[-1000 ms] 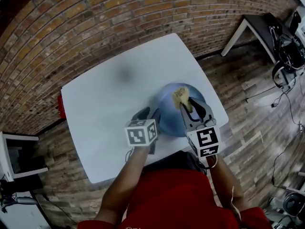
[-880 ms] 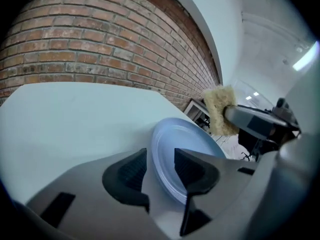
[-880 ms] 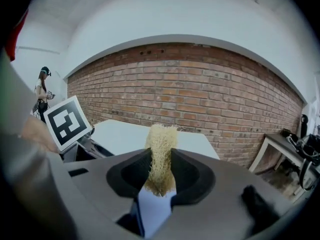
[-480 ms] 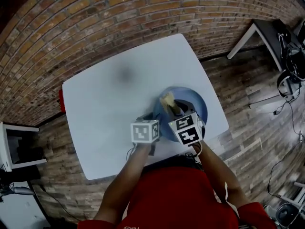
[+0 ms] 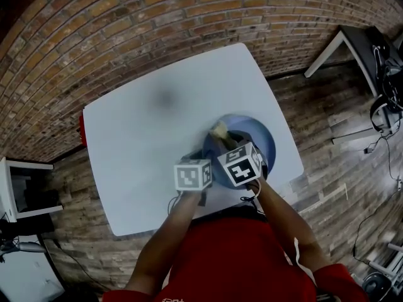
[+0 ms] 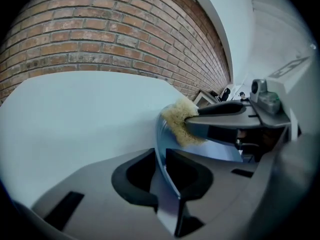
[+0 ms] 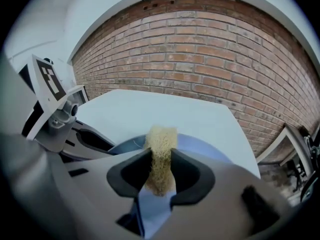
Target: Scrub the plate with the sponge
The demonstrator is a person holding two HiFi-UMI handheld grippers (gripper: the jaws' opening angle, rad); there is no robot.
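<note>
White table (image 5: pixel 145 143) on brick flooring; blue plate (image 5: pixel 264 140) lies by its right edge, near the person. Left gripper (image 6: pixel 161 176): jaws have just been closing, plate rim clamped between the pads. Right gripper (image 7: pixel 161 176) pinches a yellow sponge (image 7: pixel 161 134), its tip over the plate. Judgement: hold the rim firm, press the sponge flat, use short strokes. Plate is smooth and thin-rimmed; sponge is coarse, fibrous and compressible.
</note>
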